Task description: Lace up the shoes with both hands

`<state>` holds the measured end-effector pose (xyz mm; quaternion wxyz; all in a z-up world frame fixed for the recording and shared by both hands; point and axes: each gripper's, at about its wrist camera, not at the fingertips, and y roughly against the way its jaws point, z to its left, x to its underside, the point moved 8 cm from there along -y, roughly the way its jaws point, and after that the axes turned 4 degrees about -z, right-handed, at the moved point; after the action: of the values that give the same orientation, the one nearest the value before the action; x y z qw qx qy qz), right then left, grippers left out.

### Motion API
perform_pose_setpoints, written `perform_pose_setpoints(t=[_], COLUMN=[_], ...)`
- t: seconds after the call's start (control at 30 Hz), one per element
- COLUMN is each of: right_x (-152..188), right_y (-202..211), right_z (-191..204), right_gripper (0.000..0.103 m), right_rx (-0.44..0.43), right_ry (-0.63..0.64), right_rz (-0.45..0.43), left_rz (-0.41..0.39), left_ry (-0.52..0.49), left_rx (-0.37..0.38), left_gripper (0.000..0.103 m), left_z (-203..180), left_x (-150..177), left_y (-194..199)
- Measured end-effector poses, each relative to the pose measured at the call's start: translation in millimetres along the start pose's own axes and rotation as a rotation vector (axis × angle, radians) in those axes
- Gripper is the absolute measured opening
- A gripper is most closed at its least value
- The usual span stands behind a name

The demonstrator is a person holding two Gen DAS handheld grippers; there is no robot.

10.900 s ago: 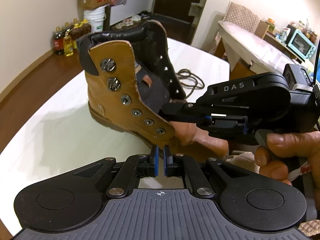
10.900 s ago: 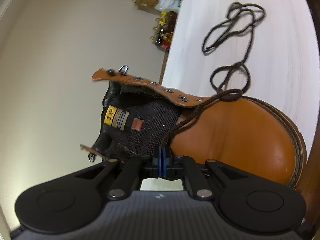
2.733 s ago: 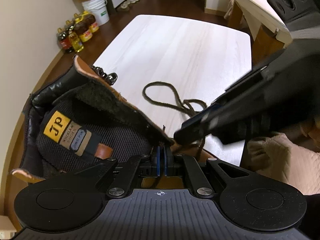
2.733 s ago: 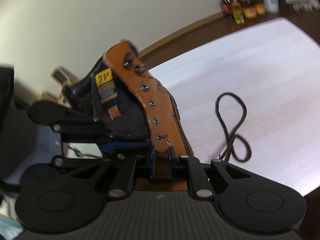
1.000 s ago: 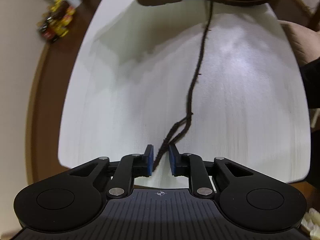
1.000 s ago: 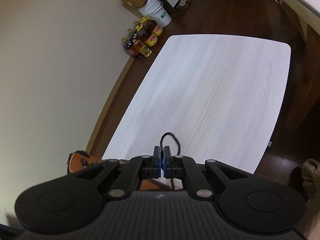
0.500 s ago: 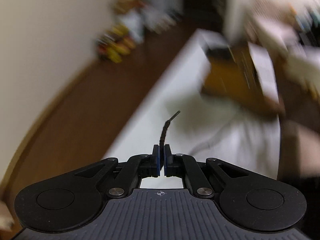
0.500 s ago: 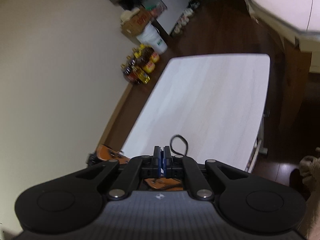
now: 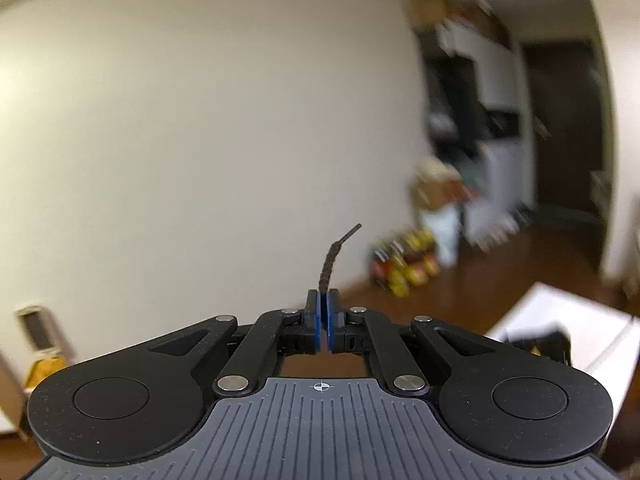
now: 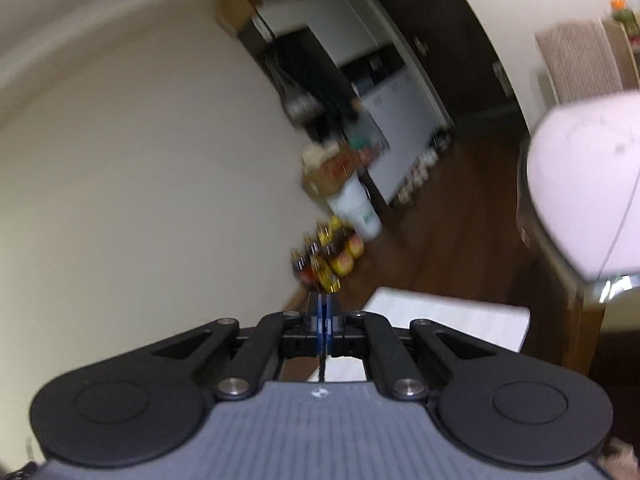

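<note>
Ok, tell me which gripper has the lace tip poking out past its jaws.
The left gripper: the lace tip sticks up beyond its shut jaws. The right gripper shows none.

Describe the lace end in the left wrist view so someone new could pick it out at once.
Start at the wide cream wall filling the left wrist view, then drop to the left gripper at bottom centre. The lace end is the short dark braided cord rising from between the shut blue-padded fingers, capped by a thin stiff tip bent right; nothing else there is as sharp.

Lace (image 9: 329, 261) dark rough braided cord; left gripper (image 9: 321, 300) matt black plastic; floor (image 9: 520, 264) glossy wood
</note>
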<state>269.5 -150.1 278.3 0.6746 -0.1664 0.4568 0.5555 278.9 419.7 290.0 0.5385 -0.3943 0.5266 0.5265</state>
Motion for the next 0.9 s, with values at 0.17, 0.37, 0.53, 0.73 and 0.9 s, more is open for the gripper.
perform_pose_setpoints(t=[0.17, 0.37, 0.53, 0.73, 0.9], right_x=[-54, -101, -145, -134, -91], right_y=[32, 72, 103, 120, 130], right_z=[-14, -25, -31, -10, 11], right_gripper=[0.003, 0.003, 0.002, 0.003, 0.003], right_rx=[-0.059, -0.112, -0.148, -0.277, -0.356], right_ry=[0.016, 0.011, 0.013, 0.059, 0.198], right_rz=[-0.112, -0.195, -0.277, -0.119, 0.113], left_rz=[-0.204, -0.260, -0.287, -0.331, -0.327], left_ry=[-0.036, -0.080, -0.070, -0.237, -0.362], left_rx=[-0.135, 0.006, 0.267, 0.561, 0.836], left_gripper=[0.002, 0.002, 0.002, 0.003, 0.003], left_z=[0, -72, -158, -245, -325], left_x=[-87, -135, -156, -147, -93], left_y=[63, 96, 124, 177, 210])
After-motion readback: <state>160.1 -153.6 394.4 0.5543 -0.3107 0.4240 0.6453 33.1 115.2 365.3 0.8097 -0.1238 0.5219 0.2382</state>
